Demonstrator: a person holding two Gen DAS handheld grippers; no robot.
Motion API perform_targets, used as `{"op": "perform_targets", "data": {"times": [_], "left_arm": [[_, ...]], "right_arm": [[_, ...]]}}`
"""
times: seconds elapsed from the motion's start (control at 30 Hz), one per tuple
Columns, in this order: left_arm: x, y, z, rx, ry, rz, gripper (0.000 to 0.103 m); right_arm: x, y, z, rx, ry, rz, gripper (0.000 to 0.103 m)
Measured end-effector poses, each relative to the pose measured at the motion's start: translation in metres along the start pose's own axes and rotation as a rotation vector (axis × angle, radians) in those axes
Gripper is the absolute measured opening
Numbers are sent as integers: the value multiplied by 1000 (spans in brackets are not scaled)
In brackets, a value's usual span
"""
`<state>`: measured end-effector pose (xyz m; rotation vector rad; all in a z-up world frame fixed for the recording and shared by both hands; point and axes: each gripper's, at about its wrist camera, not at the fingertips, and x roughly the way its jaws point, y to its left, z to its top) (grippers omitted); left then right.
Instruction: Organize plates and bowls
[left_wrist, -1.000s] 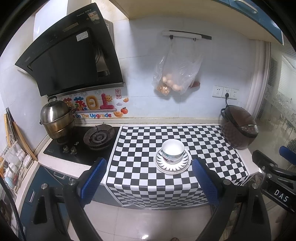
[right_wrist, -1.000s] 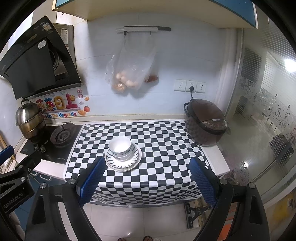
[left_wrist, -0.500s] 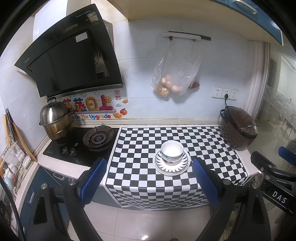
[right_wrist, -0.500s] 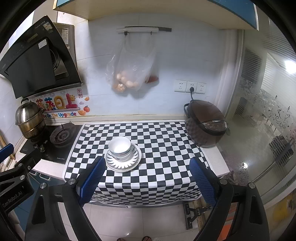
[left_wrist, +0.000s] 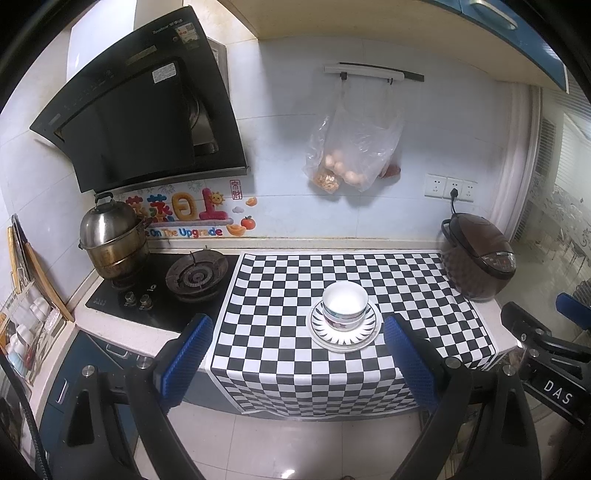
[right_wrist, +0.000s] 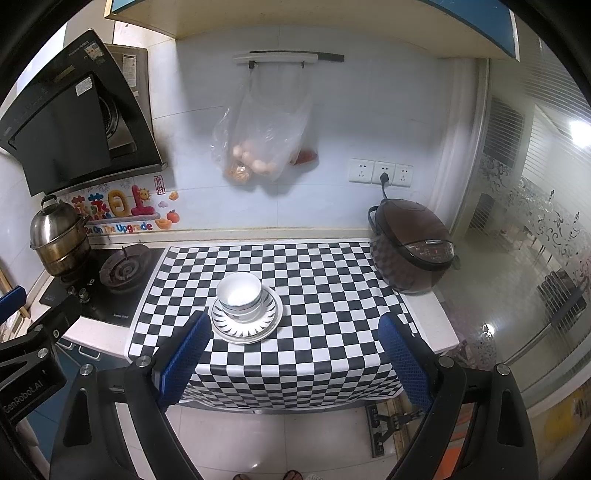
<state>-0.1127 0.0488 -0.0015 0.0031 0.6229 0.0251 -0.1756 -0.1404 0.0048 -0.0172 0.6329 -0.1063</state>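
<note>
White bowls (left_wrist: 345, 304) sit stacked on a striped plate (left_wrist: 345, 334) on the checkered counter cloth; the stack also shows in the right wrist view as bowls (right_wrist: 240, 295) on the plate (right_wrist: 247, 326). My left gripper (left_wrist: 297, 360) is open and empty, held back from the counter's front edge. My right gripper (right_wrist: 293, 356) is open and empty, also back from the edge. Each gripper's body shows at the edge of the other's view.
A brown rice cooker (left_wrist: 476, 256) stands at the counter's right end. A gas hob (left_wrist: 195, 275) with a steel pot (left_wrist: 110, 240) lies left, under a black range hood (left_wrist: 144, 118). A plastic bag (left_wrist: 351, 151) hangs on the wall. Floor lies below.
Both views have shifted only slightly; the stack sits a touch lower in frame. Both grippers remain open and nothing on the counter has moved.
</note>
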Motion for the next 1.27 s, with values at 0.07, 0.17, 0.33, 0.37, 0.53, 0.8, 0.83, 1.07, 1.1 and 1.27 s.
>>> {"op": "perform_targets", "data": {"times": [0.07,0.17,0.33,0.37,0.53,0.8,0.83,1.07,1.1,1.27], "left_arm": [[0,0,0,2,-1,0,95],[0,0,0,0,0,0,95],[3,1,1,0,6,-5,95],[3,0,1,0,6,-4,95],[3,0,1,2,6,-7,95],[3,1,2,2,7,-8,95],[4,1,2,4,7,-10,95],[4,2,3,6,7,-11,95],[4,2,3,6,7,-10,95],[3,2,3,11,-2,-9,95]], "right_arm": [[0,0,0,0,-2,-1,94],[3,-1,2,-3,-2,-2,94],[5,-1,2,-4,-5,-2,94],[5,-2,2,-5,-6,-3,94],[5,0,3,-2,-6,-3,94],[5,0,2,-1,-6,-2,94],[5,0,2,-1,-5,-2,94],[4,0,2,1,-5,-2,94],[4,1,2,1,-5,-2,94],[4,1,2,2,-5,-4,94]]}}
